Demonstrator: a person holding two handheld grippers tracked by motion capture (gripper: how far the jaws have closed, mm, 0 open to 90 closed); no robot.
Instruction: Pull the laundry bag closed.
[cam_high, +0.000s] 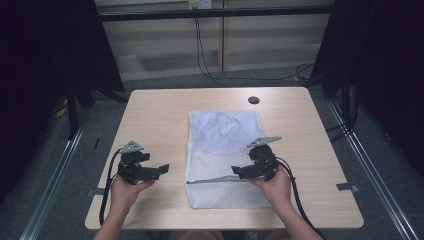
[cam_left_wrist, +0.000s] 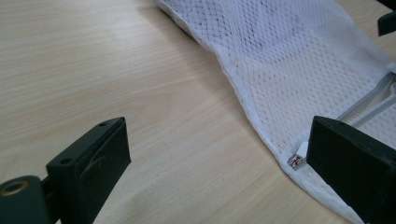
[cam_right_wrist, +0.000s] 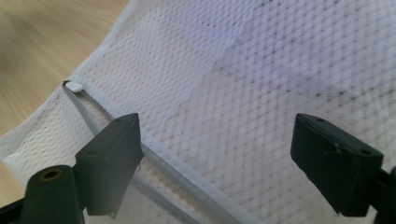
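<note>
While the white mesh laundry bag (cam_high: 226, 155) lies flat at the centre of the wooden table (cam_high: 160, 115), the right gripper (cam_high: 239, 172) hovers over its zipper (cam_right_wrist: 187, 179) near the lower middle of the frame — jaws spread wide, grasping nothing. Over at lower left, the left gripper (cam_high: 162, 169) sits beside the bag's edge — released too, jaws apart above bare wood.

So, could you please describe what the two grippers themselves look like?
Both the left gripper and the right gripper are black, each with two blocky rectangular jaws, a grey three-cornered plate on top and a black cable trailing back. The forearms are bare, without sleeves.
</note>
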